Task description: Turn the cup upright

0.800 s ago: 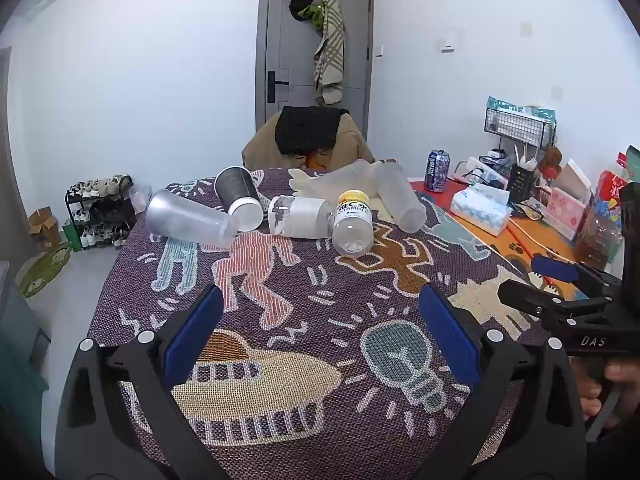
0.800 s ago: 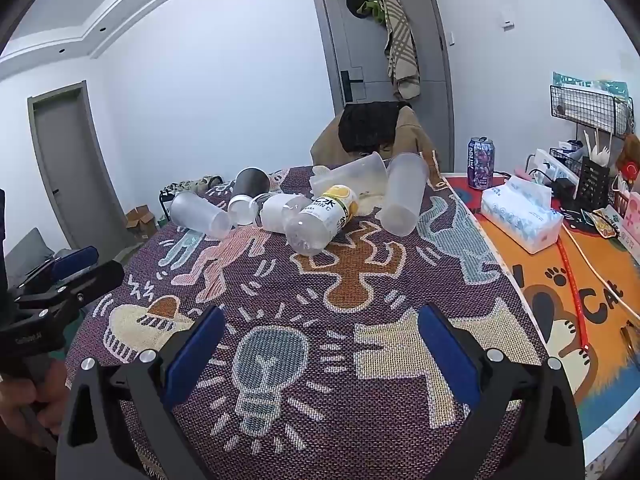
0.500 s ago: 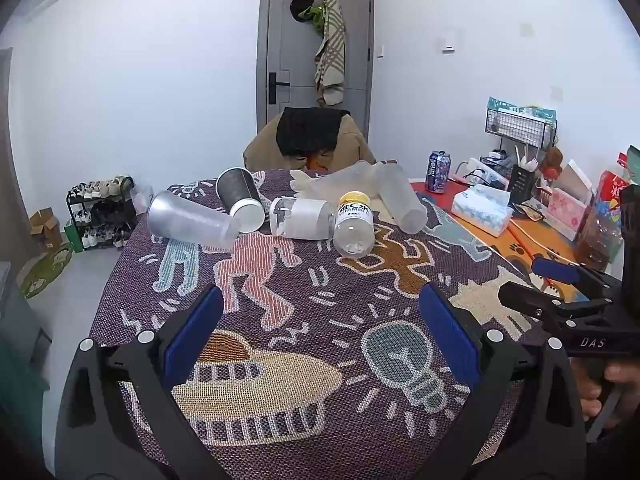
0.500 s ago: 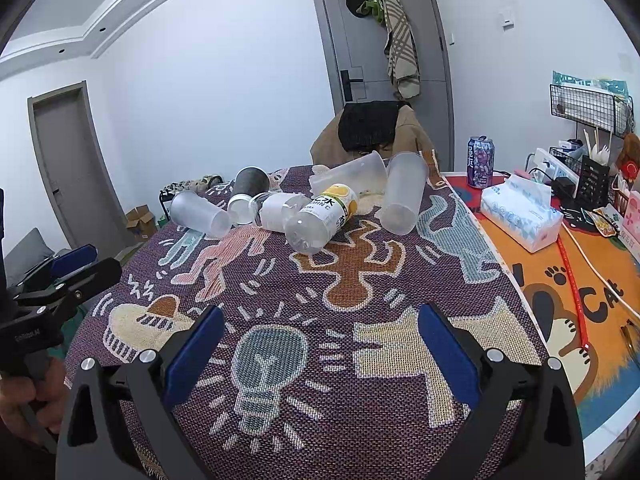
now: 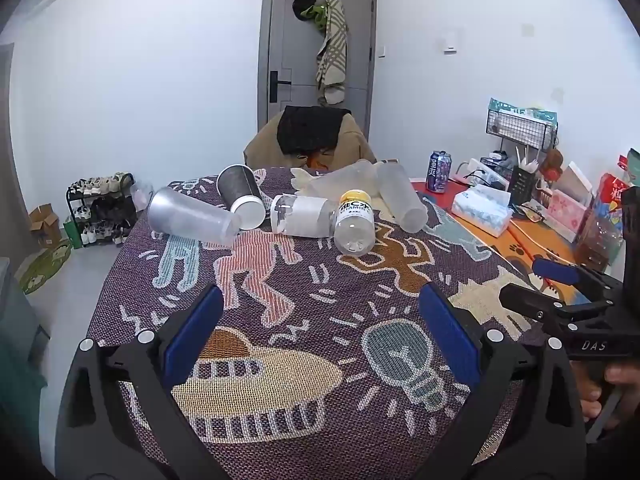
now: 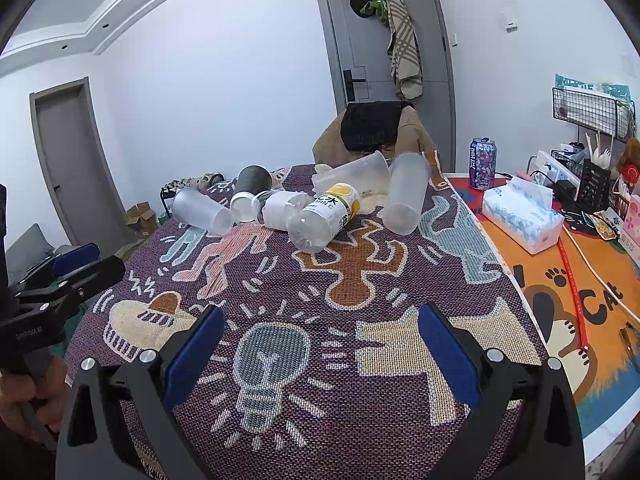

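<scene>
Several cups lie tipped over at the far end of the desk (image 5: 280, 300), none of them upright yet; I hold both tongs back at the near edge, I judge so that I can look the heap over before choosing one. My left tongs (image 5: 320, 336) stand wide apart with nothing between the pads; my right tongs (image 6: 320, 340) are just as far apart and bare. The frosted cup (image 5: 192, 218) lies on its side at the left of the cluster, just beside the dark cup (image 5: 240, 192), whose white rim faces me; another frosted cup (image 6: 404, 200) lies at the right, its base toward me, near a clear cup (image 6: 352, 174) behind it. Two bottles, one white-labelled (image 5: 300, 220) and one yellow-capped (image 5: 354, 220), lie between the cups and crowd them; so I judge the outer cups the easier reach, each for the tongs on its own side.
</scene>
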`<state>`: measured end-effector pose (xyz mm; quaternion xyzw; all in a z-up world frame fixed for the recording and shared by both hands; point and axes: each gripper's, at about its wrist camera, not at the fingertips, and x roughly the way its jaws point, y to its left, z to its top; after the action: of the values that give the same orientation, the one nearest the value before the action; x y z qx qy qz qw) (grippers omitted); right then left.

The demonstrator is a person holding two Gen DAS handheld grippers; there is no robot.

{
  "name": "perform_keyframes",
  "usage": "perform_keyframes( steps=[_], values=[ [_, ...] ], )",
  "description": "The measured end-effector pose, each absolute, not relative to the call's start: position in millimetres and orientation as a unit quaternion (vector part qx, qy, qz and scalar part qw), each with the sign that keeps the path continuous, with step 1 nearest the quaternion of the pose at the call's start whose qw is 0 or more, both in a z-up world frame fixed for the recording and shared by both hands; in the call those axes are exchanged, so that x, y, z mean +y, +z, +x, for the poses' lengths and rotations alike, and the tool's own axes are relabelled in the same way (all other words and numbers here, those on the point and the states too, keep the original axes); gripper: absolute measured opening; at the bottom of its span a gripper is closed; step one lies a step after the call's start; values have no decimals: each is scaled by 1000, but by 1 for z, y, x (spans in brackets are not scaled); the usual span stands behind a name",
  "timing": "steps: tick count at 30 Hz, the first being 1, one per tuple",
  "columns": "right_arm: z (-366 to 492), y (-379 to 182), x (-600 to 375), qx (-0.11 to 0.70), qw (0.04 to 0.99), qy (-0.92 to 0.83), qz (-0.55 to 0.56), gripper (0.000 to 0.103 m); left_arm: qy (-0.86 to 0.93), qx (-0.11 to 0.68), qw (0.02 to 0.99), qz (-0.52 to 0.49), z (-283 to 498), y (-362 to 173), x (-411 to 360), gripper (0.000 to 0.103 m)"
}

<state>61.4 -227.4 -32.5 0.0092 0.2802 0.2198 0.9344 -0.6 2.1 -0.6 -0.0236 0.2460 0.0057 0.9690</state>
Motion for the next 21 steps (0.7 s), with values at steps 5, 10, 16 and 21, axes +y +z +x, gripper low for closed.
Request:
perform_keyframes(
  steps=[5, 10, 16, 21],
  values=[
    [60, -32, -227, 284, 934, 217, 3, 95, 4, 241, 970, -22, -2, -1, 2, 97],
    [59, -31, -228, 279, 935, 219, 9, 95, 1, 232, 972, -29, -4, -2, 3, 97],
    [61, -33, -229, 287, 933, 216, 6, 95, -2, 236, 971, -26, -2, -2, 1, 97],
    [66, -36, -233, 291, 932, 216, 19, 95, -6, 255, 967, -6, 7, -4, -3, 97]
  ],
)
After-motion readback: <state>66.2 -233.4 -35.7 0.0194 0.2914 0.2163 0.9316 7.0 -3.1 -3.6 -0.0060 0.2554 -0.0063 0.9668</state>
